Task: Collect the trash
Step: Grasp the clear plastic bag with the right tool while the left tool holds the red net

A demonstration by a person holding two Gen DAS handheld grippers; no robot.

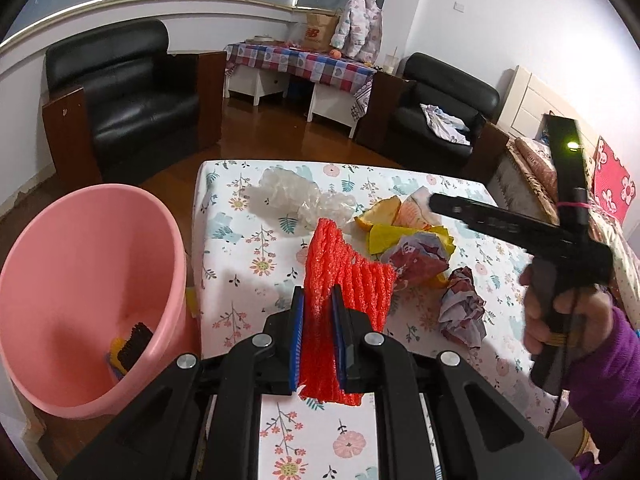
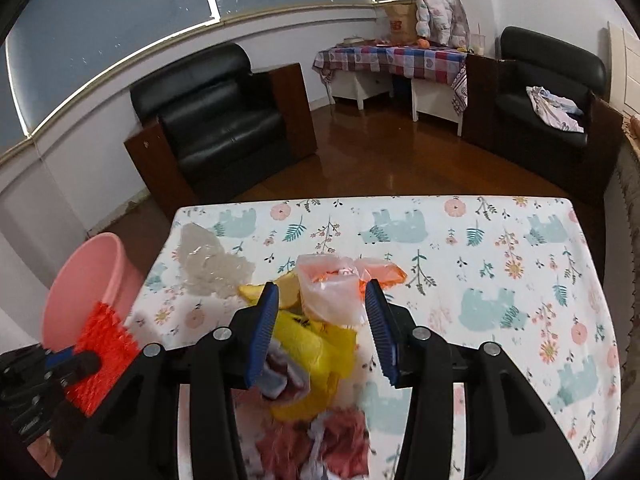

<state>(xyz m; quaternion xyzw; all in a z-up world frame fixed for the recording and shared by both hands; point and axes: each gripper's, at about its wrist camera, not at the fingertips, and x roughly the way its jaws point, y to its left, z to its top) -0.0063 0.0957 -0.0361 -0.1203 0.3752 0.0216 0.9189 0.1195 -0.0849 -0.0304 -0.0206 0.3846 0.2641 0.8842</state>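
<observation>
My left gripper is shut on a red foam fruit net and holds it up over the table's left part, beside the pink bucket. From the right wrist view the net hangs at the far left in front of the bucket. My right gripper stands open above the trash pile, its pads touching nothing. Under it lie a clear bag with orange bits, a yellow wrapper, fruit peel and crumpled paper. A hand in a purple sleeve holds that gripper.
The flowered tablecloth covers a small table. Crumpled clear plastic lies near its far left corner. The bucket holds a dark item and something yellow. Black armchairs and a checked side table stand beyond, across a wooden floor.
</observation>
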